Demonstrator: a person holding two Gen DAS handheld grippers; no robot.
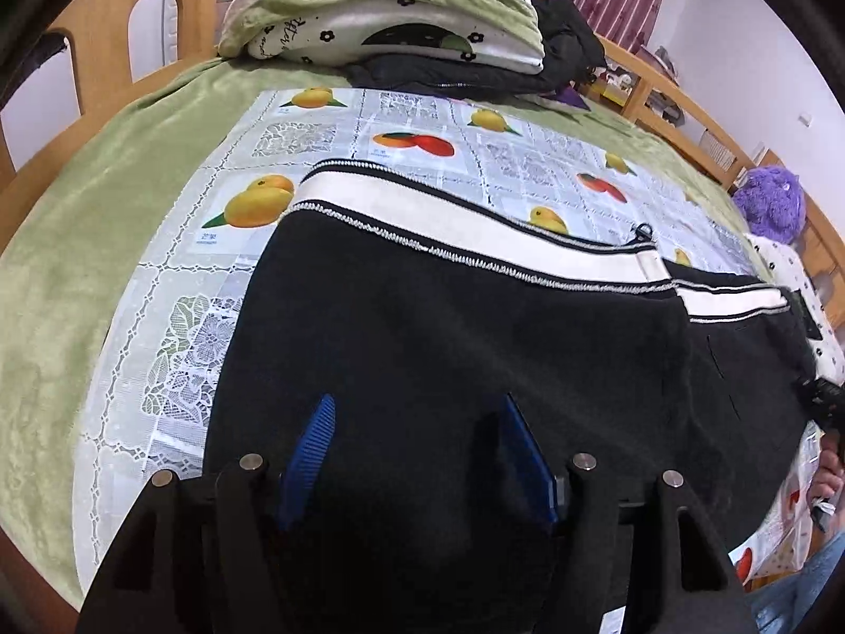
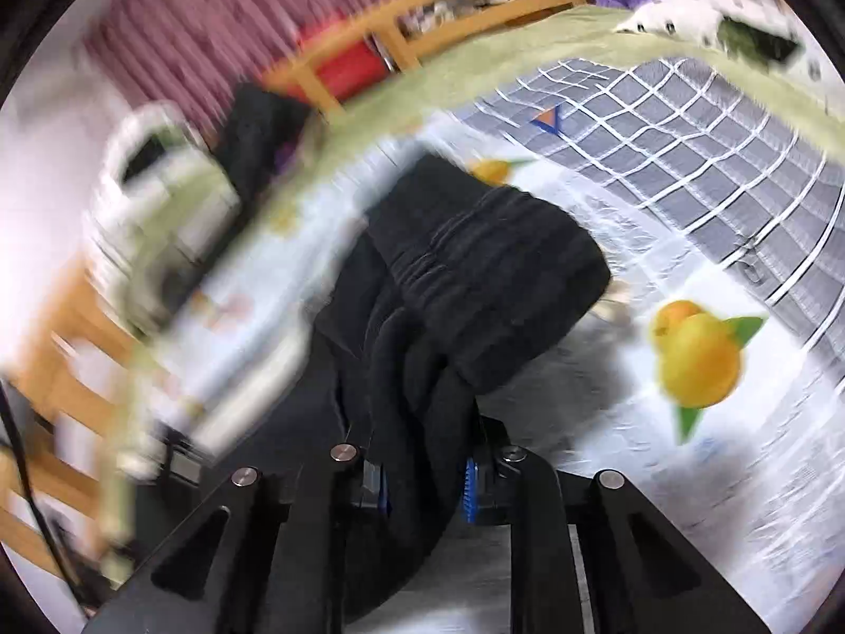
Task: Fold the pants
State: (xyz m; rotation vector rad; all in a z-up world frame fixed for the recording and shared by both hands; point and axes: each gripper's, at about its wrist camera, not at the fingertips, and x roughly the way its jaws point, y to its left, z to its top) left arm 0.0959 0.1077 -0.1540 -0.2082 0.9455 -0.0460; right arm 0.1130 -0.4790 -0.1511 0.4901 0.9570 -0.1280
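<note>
Black pants with a white side stripe lie flat on a fruit-print cloth over a green bedspread. My left gripper is open, its blue pads resting on or just over the black fabric with nothing between them. In the blurred right wrist view, my right gripper is shut on bunched black pant-leg fabric, whose ribbed cuff end is lifted above the cloth. The right gripper also shows at the right edge of the left wrist view.
Folded bedding and dark clothes are stacked at the far end. A purple plush toy sits at the right. Wooden bed rails surround the bed. A grey checked sheet lies beyond the cloth.
</note>
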